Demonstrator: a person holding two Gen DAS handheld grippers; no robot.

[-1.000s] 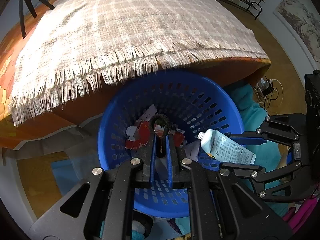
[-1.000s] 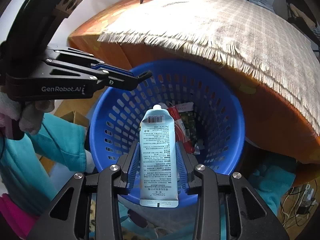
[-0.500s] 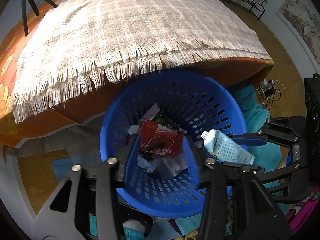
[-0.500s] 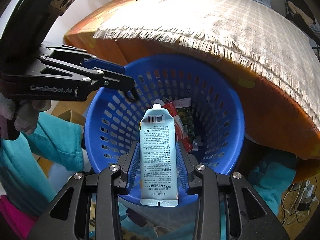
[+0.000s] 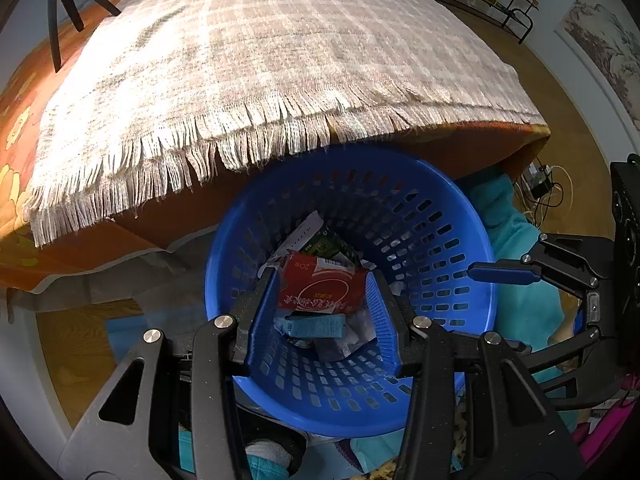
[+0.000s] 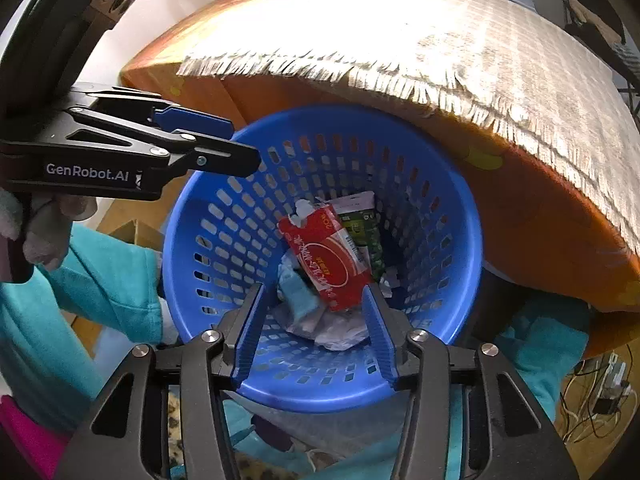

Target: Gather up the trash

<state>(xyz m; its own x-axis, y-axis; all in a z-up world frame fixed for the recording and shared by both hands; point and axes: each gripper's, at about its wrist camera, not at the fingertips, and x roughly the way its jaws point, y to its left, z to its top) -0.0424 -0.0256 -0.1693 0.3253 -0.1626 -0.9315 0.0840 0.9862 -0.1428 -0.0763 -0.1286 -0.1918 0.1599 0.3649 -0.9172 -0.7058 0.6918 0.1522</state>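
Note:
A blue perforated basket (image 5: pixel 432 216) (image 6: pixel 224 240) stands on the floor against a table. Inside lie a red packet (image 5: pixel 320 288) (image 6: pixel 324 252), a green wrapper (image 5: pixel 328 242) (image 6: pixel 366 236), a pale blue tube (image 5: pixel 312 325) (image 6: pixel 298 294) and crumpled white paper (image 6: pixel 340 332). My left gripper (image 5: pixel 322 316) is open and empty above the basket's near rim. My right gripper (image 6: pixel 314 330) is open and empty above the basket too. Each gripper shows in the other's view, the right (image 5: pixel 520 276) and the left (image 6: pixel 216 148).
The table has an orange cover (image 5: pixel 460 152) and a fringed beige checked cloth (image 5: pixel 260 60) that overhangs the basket's far rim. A teal sleeve (image 6: pixel 80 280) is at the left. Cables (image 5: pixel 540 188) lie on the wooden floor at the right. Tripod legs (image 5: pixel 60 4) stand on the table.
My left gripper opened and let a dark loop fall into the basket. My right gripper opened and let the tube fall in; it now lies among the trash.

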